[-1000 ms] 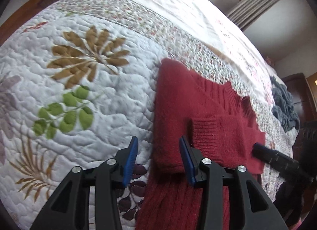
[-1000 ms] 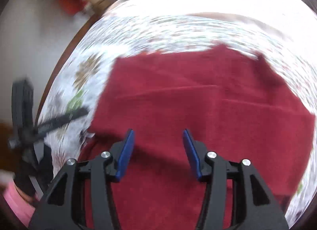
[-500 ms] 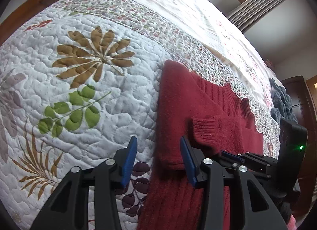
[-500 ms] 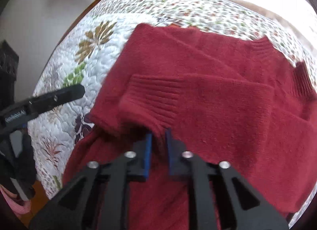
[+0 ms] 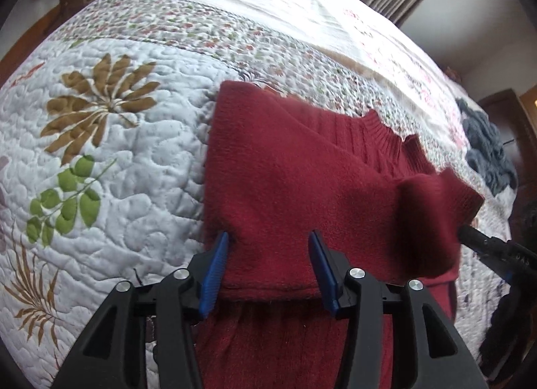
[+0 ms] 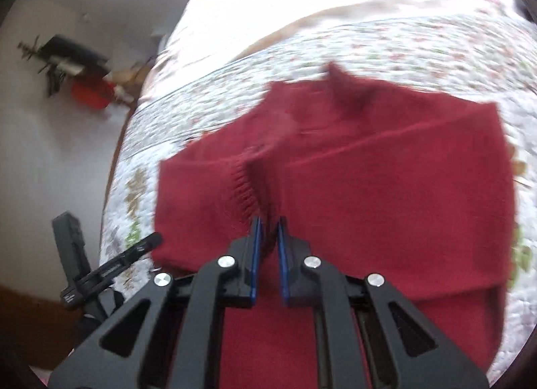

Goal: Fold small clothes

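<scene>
A dark red knitted sweater [image 5: 288, 187] lies on a quilted bedspread [image 5: 110, 161], its ribbed collar [image 5: 386, 134] toward the far side. My left gripper [image 5: 268, 268] is open, its blue pads straddling the folded near edge of the sweater. My right gripper [image 6: 268, 241] is shut on the ribbed sleeve cuff [image 6: 245, 187] and holds it lifted over the sweater body [image 6: 386, 187]. In the left wrist view the raised sleeve [image 5: 433, 214] bulges at the right, with the right gripper's black tip [image 5: 490, 248] behind it. The left gripper's tip [image 6: 141, 244] shows in the right wrist view.
A grey-blue garment [image 5: 486, 154] lies bunched on the bed at the far right. A dark wooden cabinet [image 5: 510, 110] stands beyond it. The bed's left edge drops to a pale floor [image 6: 60, 161], where red and black objects [image 6: 84, 84] sit by the wall.
My right gripper closed on the sleeve cuff and has carried it up and rightward across the sweater. My left gripper moved forward so the folded edge now sits between its open fingers.
</scene>
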A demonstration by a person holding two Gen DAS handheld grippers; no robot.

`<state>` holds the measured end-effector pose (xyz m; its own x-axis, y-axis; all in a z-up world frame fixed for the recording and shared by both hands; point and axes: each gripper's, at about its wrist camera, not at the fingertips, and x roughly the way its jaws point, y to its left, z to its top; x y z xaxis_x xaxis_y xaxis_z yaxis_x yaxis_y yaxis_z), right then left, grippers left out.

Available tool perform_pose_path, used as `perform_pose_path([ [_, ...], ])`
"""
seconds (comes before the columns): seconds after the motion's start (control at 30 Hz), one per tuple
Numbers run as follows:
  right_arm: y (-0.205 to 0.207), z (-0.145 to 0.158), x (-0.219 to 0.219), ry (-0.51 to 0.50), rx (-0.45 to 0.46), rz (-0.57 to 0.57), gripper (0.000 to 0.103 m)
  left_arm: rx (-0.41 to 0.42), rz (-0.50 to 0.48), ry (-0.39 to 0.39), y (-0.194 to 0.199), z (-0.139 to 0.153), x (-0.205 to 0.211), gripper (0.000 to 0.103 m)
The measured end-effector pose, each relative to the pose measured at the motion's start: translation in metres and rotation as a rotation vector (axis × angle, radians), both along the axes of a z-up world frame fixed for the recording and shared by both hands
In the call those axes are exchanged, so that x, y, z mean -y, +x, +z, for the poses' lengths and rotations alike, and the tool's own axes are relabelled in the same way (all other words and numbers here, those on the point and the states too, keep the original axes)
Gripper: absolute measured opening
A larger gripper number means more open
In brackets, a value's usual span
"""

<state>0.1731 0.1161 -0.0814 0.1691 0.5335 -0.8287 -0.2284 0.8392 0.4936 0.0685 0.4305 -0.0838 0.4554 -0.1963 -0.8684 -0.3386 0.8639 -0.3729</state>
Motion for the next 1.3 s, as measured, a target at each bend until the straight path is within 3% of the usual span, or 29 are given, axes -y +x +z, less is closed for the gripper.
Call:
perform_pose_path([
  [0.27, -0.001, -0.041, 0.075, -0.156, -0.070, -0.151, 0.012, -0.033, 0.004, 0.026, 0.003, -0.008, 0.000, 0.050],
  [0.4, -0.004, -0.051, 0.090, -0.120, -0.106, -0.174, 0.021, -0.038, 0.012, 0.034, 0.005, -0.004, 0.000, 0.050],
  [0.47, -0.003, -0.048, 0.098, -0.084, -0.105, -0.189, 0.060, -0.004, 0.023, 0.042, 0.005, 0.009, -0.001, 0.050],
  [0.53, 0.002, -0.046, 0.104, -0.023, -0.106, -0.213, 0.064, 0.034, 0.013, 0.047, 0.008, 0.020, 0.004, 0.050],
  [0.63, 0.015, -0.053, 0.110, 0.092, -0.167, -0.242, 0.063, 0.058, -0.028, 0.023, 0.018, 0.026, 0.016, 0.050],
  [0.7, 0.026, -0.061, 0.110, 0.065, -0.204, -0.250, 0.048, 0.052, -0.059, 0.007, 0.026, 0.022, 0.026, 0.050],
  [0.77, 0.030, -0.063, 0.111, 0.065, -0.213, -0.257, 0.014, 0.029, -0.093, 0.011, 0.032, 0.014, 0.037, 0.050],
  [0.8, 0.031, -0.061, 0.111, 0.071, -0.209, -0.260, 0.010, 0.017, -0.104, 0.013, 0.034, 0.009, 0.040, 0.050],
  [0.9, 0.026, -0.051, 0.120, 0.060, -0.178, -0.265, 0.010, -0.025, -0.109, 0.001, 0.036, -0.007, 0.043, 0.050],
  [1.03, 0.013, -0.064, 0.128, -0.037, -0.194, -0.233, 0.010, -0.024, -0.112, 0.000, 0.034, -0.014, 0.041, 0.050],
  [1.3, 0.011, -0.071, 0.128, -0.033, -0.193, -0.234, 0.012, -0.037, -0.103, -0.001, 0.038, -0.017, 0.041, 0.050],
])
